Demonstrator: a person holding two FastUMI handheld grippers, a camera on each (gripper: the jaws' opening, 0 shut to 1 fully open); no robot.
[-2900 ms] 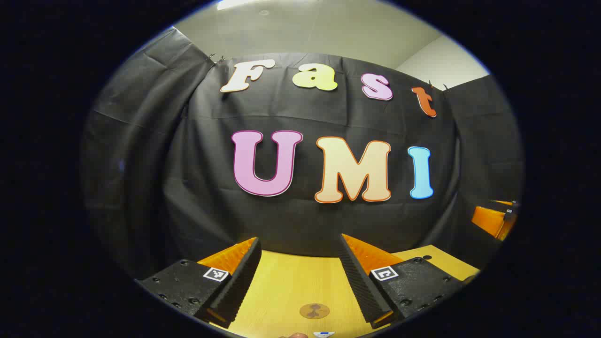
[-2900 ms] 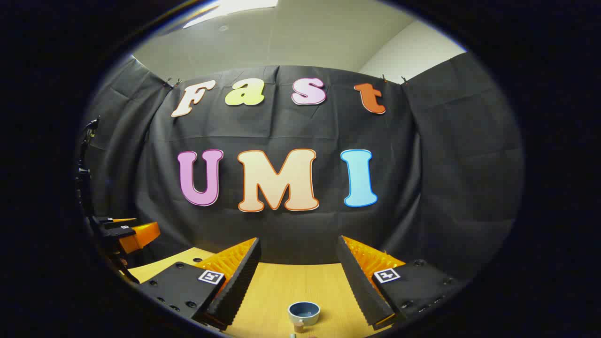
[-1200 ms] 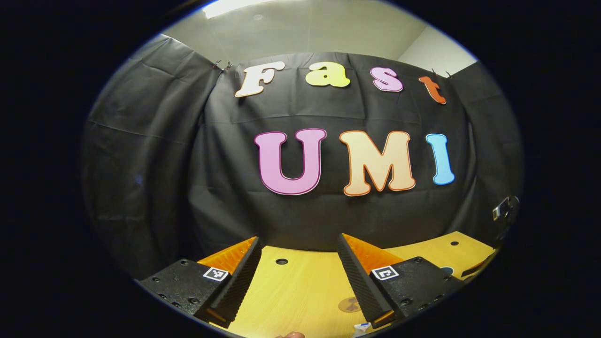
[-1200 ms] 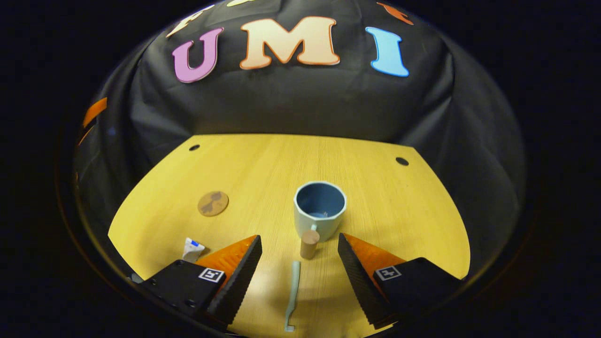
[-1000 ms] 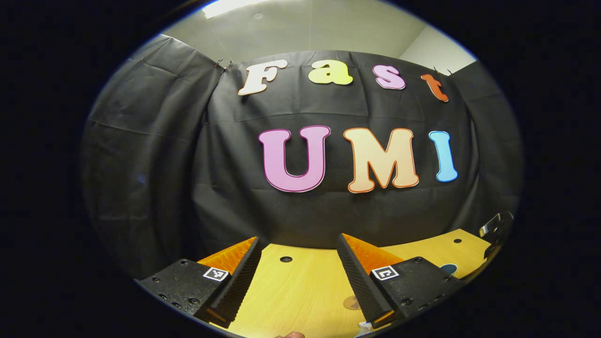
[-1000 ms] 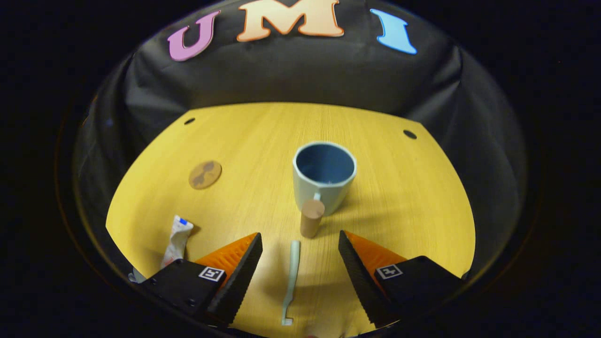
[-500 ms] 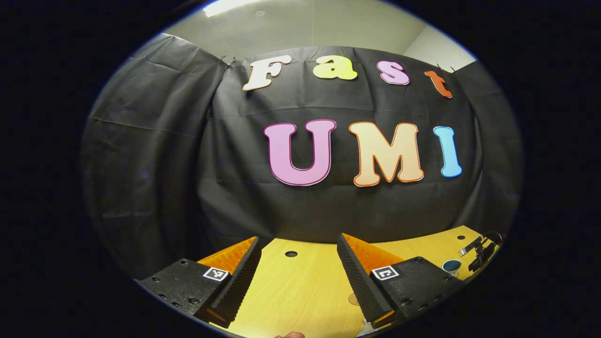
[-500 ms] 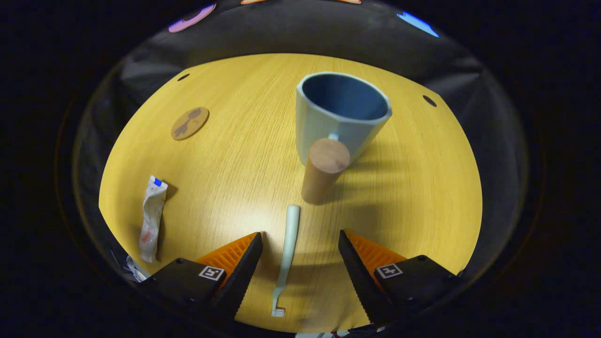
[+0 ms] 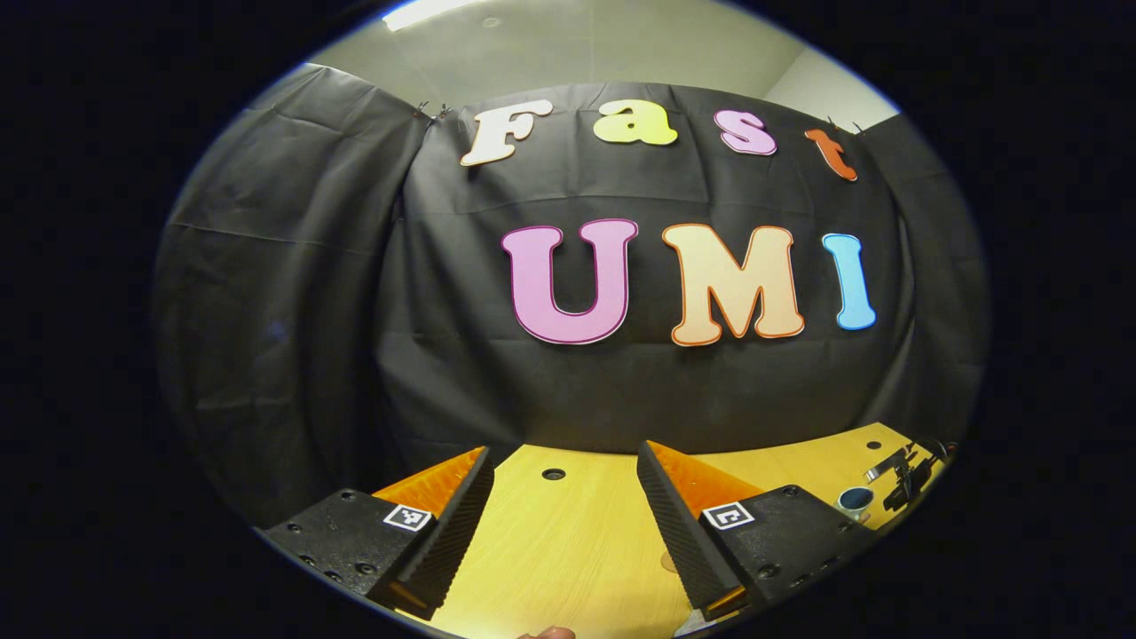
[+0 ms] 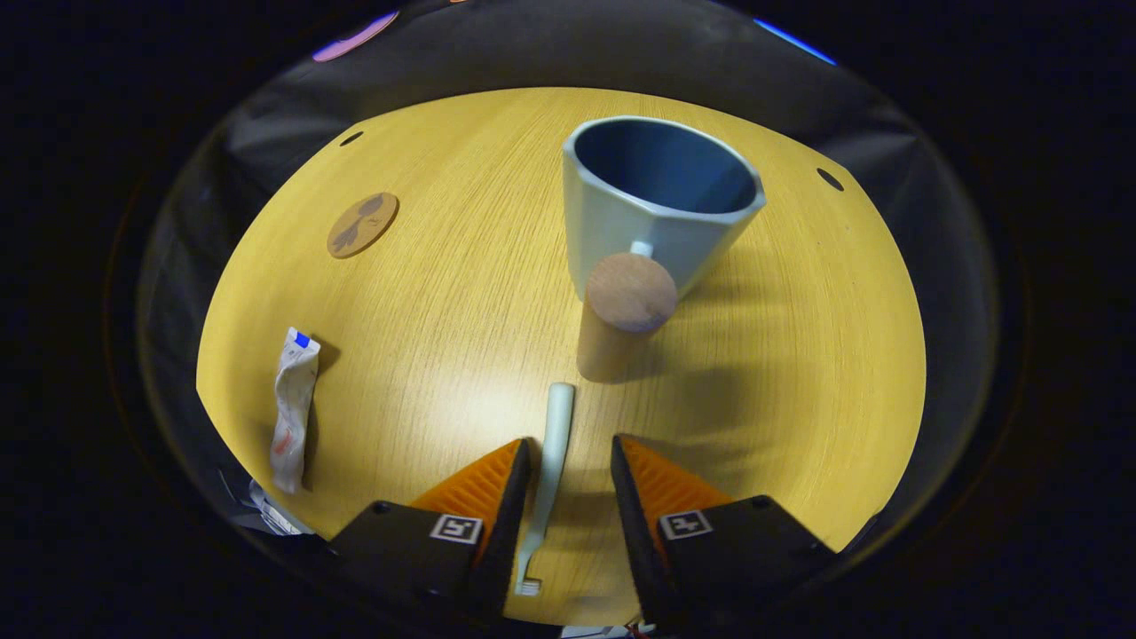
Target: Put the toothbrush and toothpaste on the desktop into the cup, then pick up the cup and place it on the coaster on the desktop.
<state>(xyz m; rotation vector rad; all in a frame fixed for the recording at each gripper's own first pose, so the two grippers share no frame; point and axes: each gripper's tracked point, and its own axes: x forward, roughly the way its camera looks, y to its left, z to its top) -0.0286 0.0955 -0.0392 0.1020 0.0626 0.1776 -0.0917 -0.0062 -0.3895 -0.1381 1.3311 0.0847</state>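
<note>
In the right gripper view a pale green toothbrush [image 10: 552,453] lies on the wooden desktop [image 10: 444,293], bristles toward me. My right gripper [image 10: 569,442] hangs low over it, its jaws narrowed around the handle with a gap still showing on the right side. Just beyond stands the pale cup [image 10: 657,200] with a blue inside and a round wooden handle [image 10: 626,306]. The crumpled toothpaste tube [image 10: 288,417] lies at the left edge; the round coaster [image 10: 362,224] is farther back left. My left gripper [image 9: 564,450] is open above the desk with nothing between its fingers.
In the left gripper view the cup [image 9: 855,501] and the right gripper [image 9: 905,469] show small at the far right. Cable holes [image 10: 831,179] mark the desk's back corners. The black cloth wall closes the back and sides.
My right gripper has tipped down and dropped toward the desk, and its jaws have narrowed around the toothbrush handle. The left gripper has turned slightly left and stayed open.
</note>
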